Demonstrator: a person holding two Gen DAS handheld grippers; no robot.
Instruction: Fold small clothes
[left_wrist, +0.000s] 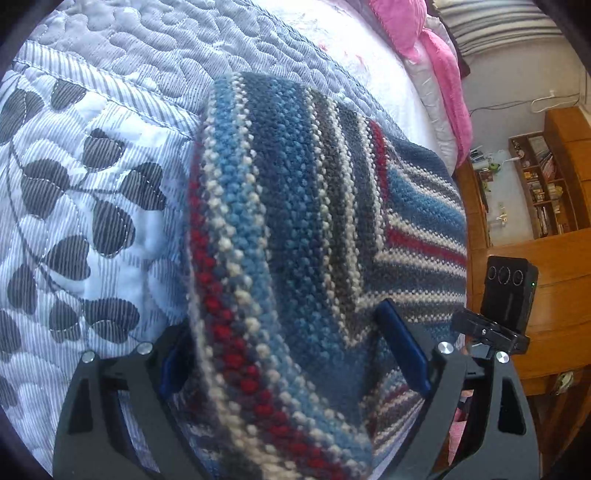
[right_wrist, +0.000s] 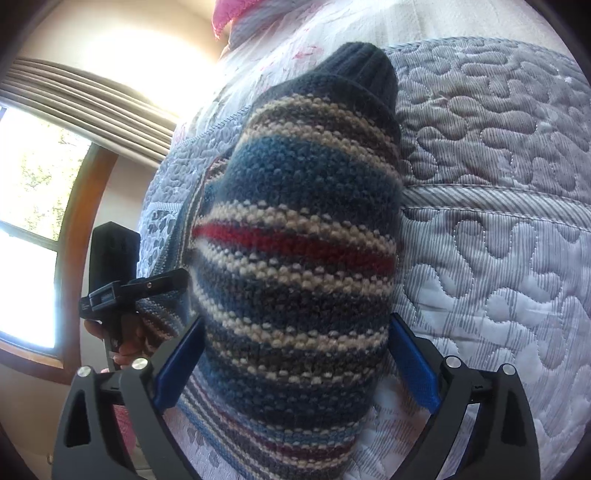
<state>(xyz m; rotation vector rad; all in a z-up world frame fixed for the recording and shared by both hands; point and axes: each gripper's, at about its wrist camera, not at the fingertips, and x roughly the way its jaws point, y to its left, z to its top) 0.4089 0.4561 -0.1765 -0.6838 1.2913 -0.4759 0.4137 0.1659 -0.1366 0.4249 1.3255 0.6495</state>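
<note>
A knitted sweater (left_wrist: 295, 229) with blue, grey, white and red stripes lies bunched on the bed. In the left wrist view its folded body bulges up between my left gripper's (left_wrist: 288, 354) blue pads (left_wrist: 404, 350), which stand wide apart; the left pad is partly hidden by the knit. In the right wrist view a sleeve (right_wrist: 295, 240) with a dark ribbed cuff (right_wrist: 358, 66) fills the gap of my right gripper (right_wrist: 295, 362). Its blue pads (right_wrist: 412, 363) are spread wide, inner faces showing.
A quilted grey-and-white bedspread (left_wrist: 92, 184) with a leaf print covers the bed. Pink fabric (left_wrist: 443, 74) lies at its far end. The other gripper's black body (left_wrist: 506, 295) and a hand (right_wrist: 125, 339) sit beside the sweater. Wooden shelves (left_wrist: 546, 184) and a window (right_wrist: 29, 221) lie beyond.
</note>
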